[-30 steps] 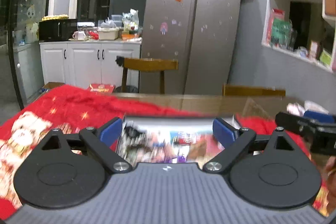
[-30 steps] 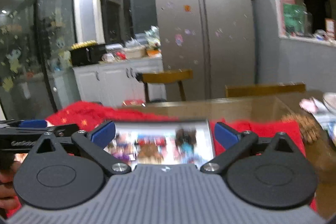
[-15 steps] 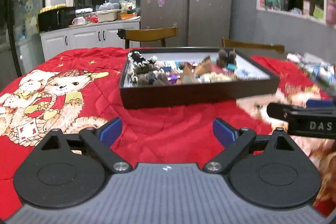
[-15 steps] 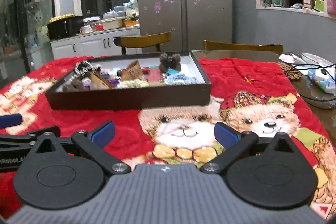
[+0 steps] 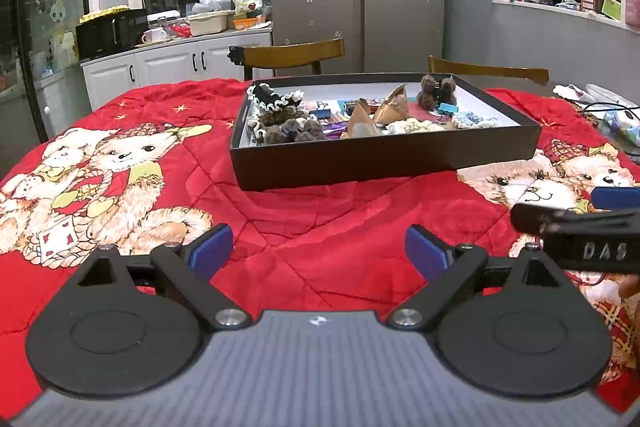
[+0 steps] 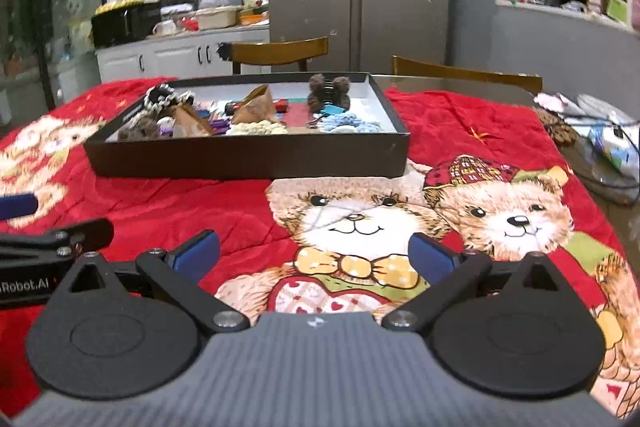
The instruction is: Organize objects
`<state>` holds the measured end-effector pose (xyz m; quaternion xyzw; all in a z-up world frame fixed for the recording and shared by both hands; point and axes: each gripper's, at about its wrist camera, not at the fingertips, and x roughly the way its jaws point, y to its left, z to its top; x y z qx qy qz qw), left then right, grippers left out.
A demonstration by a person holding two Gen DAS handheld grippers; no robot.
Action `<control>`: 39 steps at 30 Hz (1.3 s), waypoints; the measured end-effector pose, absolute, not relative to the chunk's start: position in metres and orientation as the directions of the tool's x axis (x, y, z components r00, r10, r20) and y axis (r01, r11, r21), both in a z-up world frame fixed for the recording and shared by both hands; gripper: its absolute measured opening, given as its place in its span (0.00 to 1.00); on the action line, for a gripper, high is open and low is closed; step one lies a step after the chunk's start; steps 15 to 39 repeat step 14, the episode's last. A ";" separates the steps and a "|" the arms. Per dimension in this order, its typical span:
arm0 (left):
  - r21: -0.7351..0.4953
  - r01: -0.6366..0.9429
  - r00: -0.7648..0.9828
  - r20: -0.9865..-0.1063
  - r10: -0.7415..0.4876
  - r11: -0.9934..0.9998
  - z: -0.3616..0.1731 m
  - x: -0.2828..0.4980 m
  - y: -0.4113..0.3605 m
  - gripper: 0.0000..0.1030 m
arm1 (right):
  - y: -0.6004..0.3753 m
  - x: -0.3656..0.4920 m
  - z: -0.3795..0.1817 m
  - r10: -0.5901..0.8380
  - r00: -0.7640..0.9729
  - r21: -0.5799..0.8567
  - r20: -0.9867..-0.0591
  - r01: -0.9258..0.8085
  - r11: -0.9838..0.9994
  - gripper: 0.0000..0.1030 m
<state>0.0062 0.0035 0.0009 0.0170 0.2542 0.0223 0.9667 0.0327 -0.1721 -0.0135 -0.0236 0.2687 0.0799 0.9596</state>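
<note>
While both my grippers sit short of the black tray (image 5: 384, 159), left gripper (image 5: 319, 253) and right gripper (image 6: 314, 254) each spread wide and empty, the small objects (image 5: 360, 117) all lie inside that tray. On the red blanket (image 5: 312, 227) around it I see none. Sorted already or awaiting sorting, I can't judge.
</note>
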 end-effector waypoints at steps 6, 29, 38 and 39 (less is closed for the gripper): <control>0.046 -0.038 0.865 -0.498 0.056 0.998 0.000 0.008 0.004 0.93 | -0.174 0.034 -0.014 0.129 0.840 0.004 -0.527 -0.149 0.989 1.00; 0.045 -0.047 0.857 -0.511 0.063 0.998 -0.002 0.010 0.005 0.93 | -0.176 0.036 -0.014 0.132 0.834 0.011 -0.535 -0.149 0.989 1.00; 0.045 -0.047 0.857 -0.511 0.063 0.998 -0.002 0.010 0.005 0.93 | -0.176 0.036 -0.014 0.132 0.834 0.011 -0.535 -0.149 0.989 1.00; 0.045 -0.047 0.857 -0.511 0.063 0.998 -0.002 0.010 0.005 0.93 | -0.176 0.036 -0.014 0.132 0.834 0.011 -0.535 -0.149 0.989 1.00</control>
